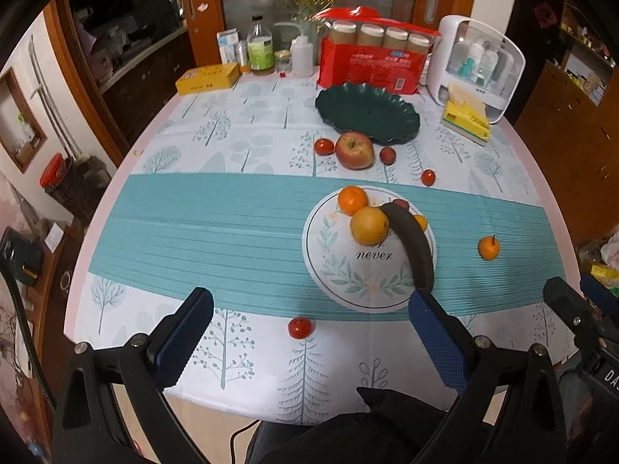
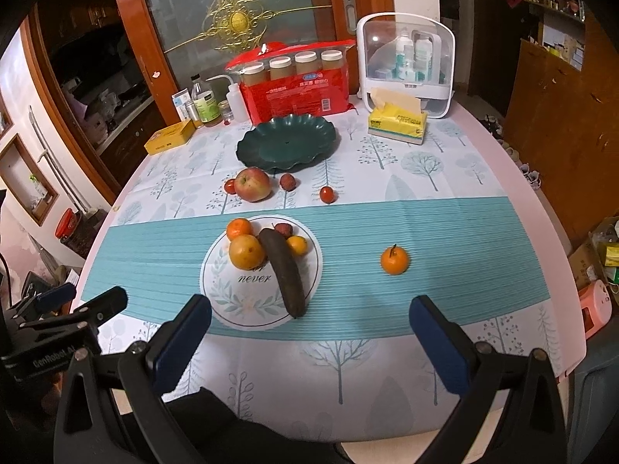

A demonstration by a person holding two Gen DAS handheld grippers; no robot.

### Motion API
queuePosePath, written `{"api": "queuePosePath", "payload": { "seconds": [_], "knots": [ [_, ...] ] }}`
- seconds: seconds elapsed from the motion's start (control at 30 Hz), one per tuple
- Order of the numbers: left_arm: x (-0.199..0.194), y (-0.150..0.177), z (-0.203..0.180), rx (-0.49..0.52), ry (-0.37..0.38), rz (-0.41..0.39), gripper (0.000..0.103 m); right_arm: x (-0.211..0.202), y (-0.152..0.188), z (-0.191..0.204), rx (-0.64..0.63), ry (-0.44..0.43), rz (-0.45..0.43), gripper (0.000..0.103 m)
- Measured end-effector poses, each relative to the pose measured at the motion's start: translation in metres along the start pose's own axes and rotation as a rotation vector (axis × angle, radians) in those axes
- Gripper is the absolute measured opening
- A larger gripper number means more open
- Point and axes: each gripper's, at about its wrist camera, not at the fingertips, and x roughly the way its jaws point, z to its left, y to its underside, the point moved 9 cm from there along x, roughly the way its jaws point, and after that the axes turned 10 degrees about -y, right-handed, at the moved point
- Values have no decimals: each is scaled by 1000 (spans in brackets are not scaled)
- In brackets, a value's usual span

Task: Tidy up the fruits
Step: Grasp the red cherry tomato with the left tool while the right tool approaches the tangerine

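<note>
A white plate [image 1: 371, 286] [image 2: 232, 301] printed with leaves holds a dark brown banana [image 1: 412, 243] [image 2: 284, 270], a large orange [image 1: 369, 225] [image 2: 247, 251], a tangerine [image 1: 352, 200] [image 2: 239, 229], a small orange fruit and a lychee. Behind it lie a red apple [image 1: 354, 150] [image 2: 252, 184] and small red fruits beside an empty dark green dish [image 1: 367, 112] [image 2: 286, 143]. One tangerine [image 1: 488, 248] [image 2: 394, 260] sits alone on the teal stripe. A cherry tomato [image 1: 300, 327] lies just ahead of my open left gripper [image 1: 309, 324]. My right gripper [image 2: 309, 326] is open and empty near the front edge.
Along the back of the table stand a red pack of jars [image 1: 371, 58] [image 2: 298, 85], bottles [image 1: 260, 48], a yellow box [image 1: 207, 79], a yellow tissue pack [image 1: 466, 116] [image 2: 396, 121] and a white clear-fronted organizer [image 1: 479, 62] [image 2: 406, 62]. Wooden cabinets flank the table.
</note>
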Motion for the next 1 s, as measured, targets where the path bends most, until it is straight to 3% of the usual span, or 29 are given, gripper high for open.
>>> {"api": "queuePosePath", "payload": {
  "seconds": [0.67,1.0],
  "knots": [
    [103,35,40,-180,-31,345,99,53,-3,-72,-36,106,-23,102],
    [152,66,36,-277,31,568,93,98,-6,-92,-160,108,16,97]
  ]
}}
